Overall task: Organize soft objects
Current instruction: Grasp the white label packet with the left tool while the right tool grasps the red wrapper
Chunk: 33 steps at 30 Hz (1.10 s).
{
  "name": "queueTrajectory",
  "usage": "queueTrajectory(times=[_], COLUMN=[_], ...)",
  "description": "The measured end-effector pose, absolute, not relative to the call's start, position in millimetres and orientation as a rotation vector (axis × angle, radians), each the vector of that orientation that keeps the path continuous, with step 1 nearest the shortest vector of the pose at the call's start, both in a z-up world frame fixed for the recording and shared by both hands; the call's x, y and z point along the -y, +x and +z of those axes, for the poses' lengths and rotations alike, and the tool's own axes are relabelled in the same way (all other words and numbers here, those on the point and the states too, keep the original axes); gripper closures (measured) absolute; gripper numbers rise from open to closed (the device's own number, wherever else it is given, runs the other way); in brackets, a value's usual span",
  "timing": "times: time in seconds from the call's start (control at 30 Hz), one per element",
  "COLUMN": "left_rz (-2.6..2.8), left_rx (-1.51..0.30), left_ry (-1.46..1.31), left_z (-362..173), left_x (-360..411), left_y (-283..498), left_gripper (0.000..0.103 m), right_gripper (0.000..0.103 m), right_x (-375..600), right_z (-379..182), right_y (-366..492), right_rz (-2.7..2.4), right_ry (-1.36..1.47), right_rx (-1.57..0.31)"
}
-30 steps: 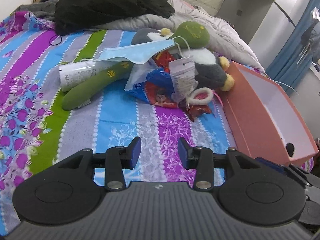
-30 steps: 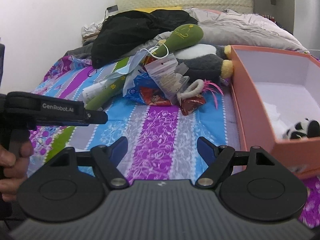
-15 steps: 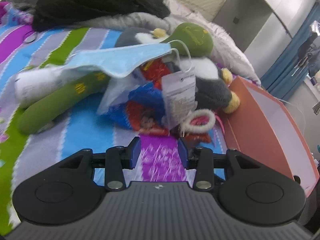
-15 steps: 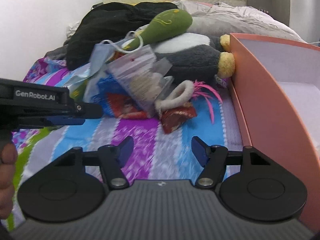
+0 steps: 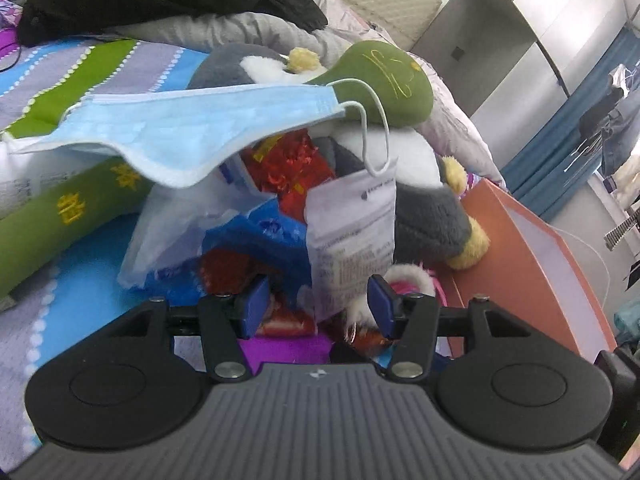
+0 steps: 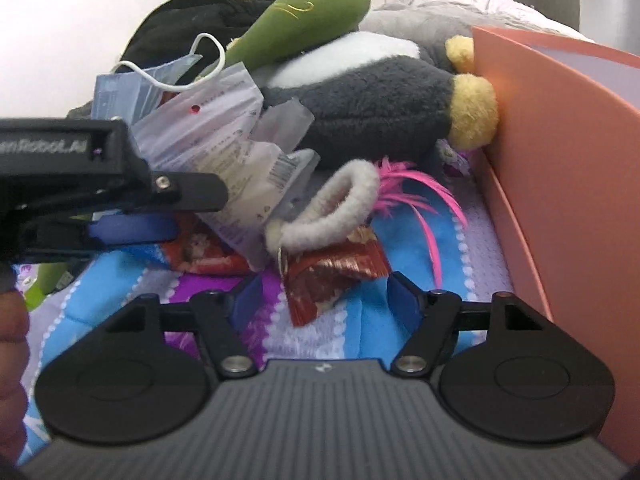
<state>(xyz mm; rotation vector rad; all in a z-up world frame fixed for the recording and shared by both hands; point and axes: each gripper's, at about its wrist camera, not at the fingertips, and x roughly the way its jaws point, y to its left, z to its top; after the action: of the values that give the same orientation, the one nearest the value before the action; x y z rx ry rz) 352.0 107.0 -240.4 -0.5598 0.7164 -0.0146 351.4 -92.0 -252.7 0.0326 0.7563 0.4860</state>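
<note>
Both grippers are much closer to the pile now. The left gripper has its fingers wider apart than before, and the white paper packet now sits right at its 12 o'clock. The right gripper now has the red wrapper between its fingertips. The orange box fills more of its 3 o'clock side.

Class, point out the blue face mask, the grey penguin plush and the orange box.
blue face mask (image 5: 200, 128), left wrist view, pleated middle.
grey penguin plush (image 6: 372, 108), right wrist view, grey body.
orange box (image 6: 560, 160), right wrist view, outer wall.
</note>
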Motion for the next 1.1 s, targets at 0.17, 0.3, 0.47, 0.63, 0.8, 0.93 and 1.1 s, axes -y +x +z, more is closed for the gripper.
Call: queueTrajectory(times=[0.17, 0.3, 0.47, 0.63, 0.8, 0.93, 1.1], left_rz=[-0.037, -0.059, -0.064, -0.053, -0.033, -0.017, 0.001], left_rx=[-0.717, -0.71, -0.718, -0.715, -0.723, -0.737, -0.765], left_ry=[-0.589, -0.594, -0.556, -0.528, -0.523, -0.527, -0.524], left_z=[-247.3, -245.4, -239.4, -229.0, -220.4, -215.2, -209.2], left_x=[-105.4, -103.3, -96.7, -89.7, -87.1, -87.8, -85.0], left_y=[367.1, 372.0, 370.2, 355.7, 334.2, 314.9, 289.4], left_gripper=[0.045, 0.066, 0.088, 0.091, 0.091, 0.092, 0.092], right_gripper=[0.049, 0.058, 0.066, 0.076, 0.079, 0.079, 0.079], right_x=[91.8, 97.5, 100.8, 105.9, 115.0, 121.0, 125.5], right_z=[-253.2, -246.8, -236.9, -227.5, -224.0, -219.2, -212.2], right_y=[357.0, 353.5, 348.4, 337.7, 329.4, 315.7, 297.8], right_rz=[0.489, 0.505, 0.52, 0.518, 0.518, 0.519, 0.528], right_ry=[0.038, 0.062, 0.079, 0.088, 0.123, 0.129, 0.113], right_rx=[-0.753, -0.758, -0.754, -0.761, -0.779, -0.781, -0.788])
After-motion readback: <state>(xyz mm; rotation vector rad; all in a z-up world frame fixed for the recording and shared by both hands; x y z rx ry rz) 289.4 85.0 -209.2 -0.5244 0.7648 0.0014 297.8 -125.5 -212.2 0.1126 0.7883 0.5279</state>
